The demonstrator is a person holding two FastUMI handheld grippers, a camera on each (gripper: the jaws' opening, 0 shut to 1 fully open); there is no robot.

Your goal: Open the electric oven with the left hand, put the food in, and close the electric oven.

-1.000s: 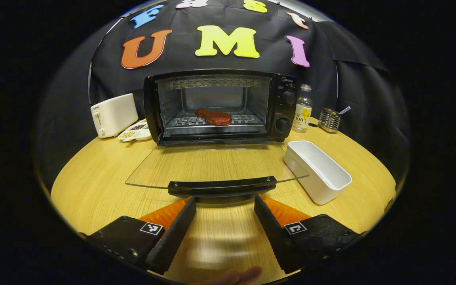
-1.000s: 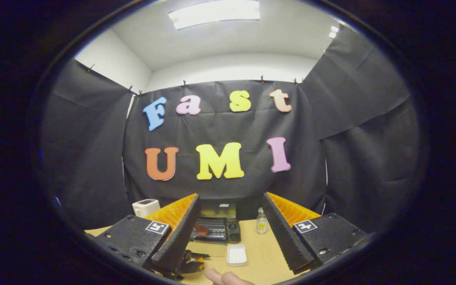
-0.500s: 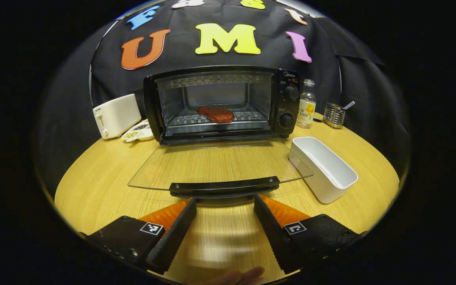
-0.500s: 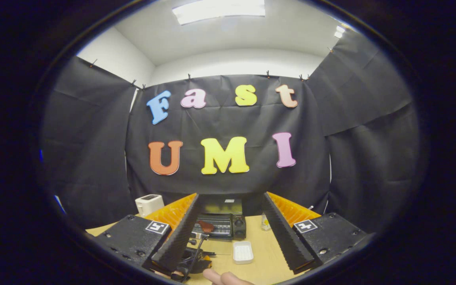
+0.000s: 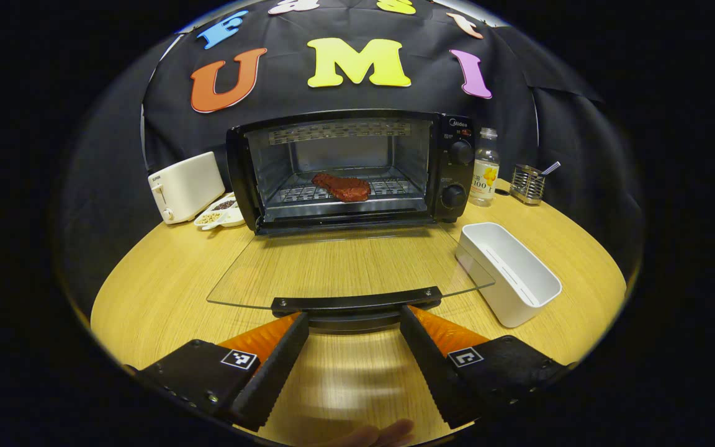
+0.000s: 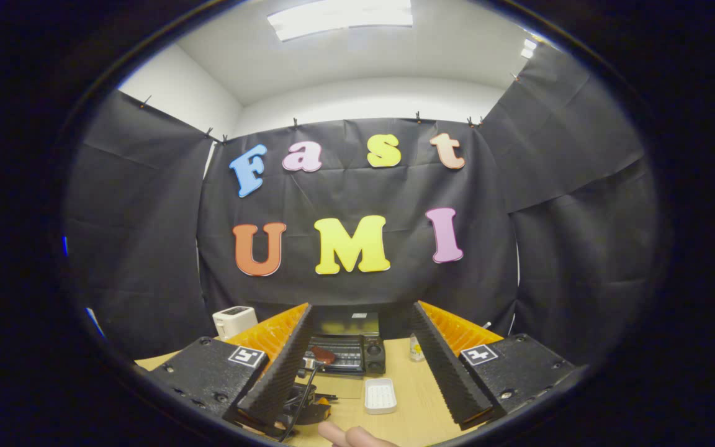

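A: Where did we find the food (image 5: 341, 187)?

B: It lay on the wire rack inside the electric oven (image 5: 351, 167), a little left of the middle. The glass door (image 5: 345, 267) was dropped flat over the wooden table (image 5: 146, 279), with its black handle (image 5: 357, 302) at the near edge.

A: And our left gripper (image 5: 354, 323)?

B: We saw its fingers spread wide, their tips just below that handle, one toward each end; we could not tell whether they touched it. Nothing was between them.

A: The right gripper (image 6: 362, 313)?

B: We held it high and well back, fingers apart and empty. Between them, far below, we saw the oven (image 6: 346, 352) and the white tray (image 6: 380, 395).

A: What else stood near the oven?

B: A white toaster (image 5: 185, 187) and a small dish (image 5: 221, 211) to its left, a bottle (image 5: 485, 176) and a wire holder (image 5: 526, 184) to its right, and the white tray (image 5: 509, 273) beside the door.
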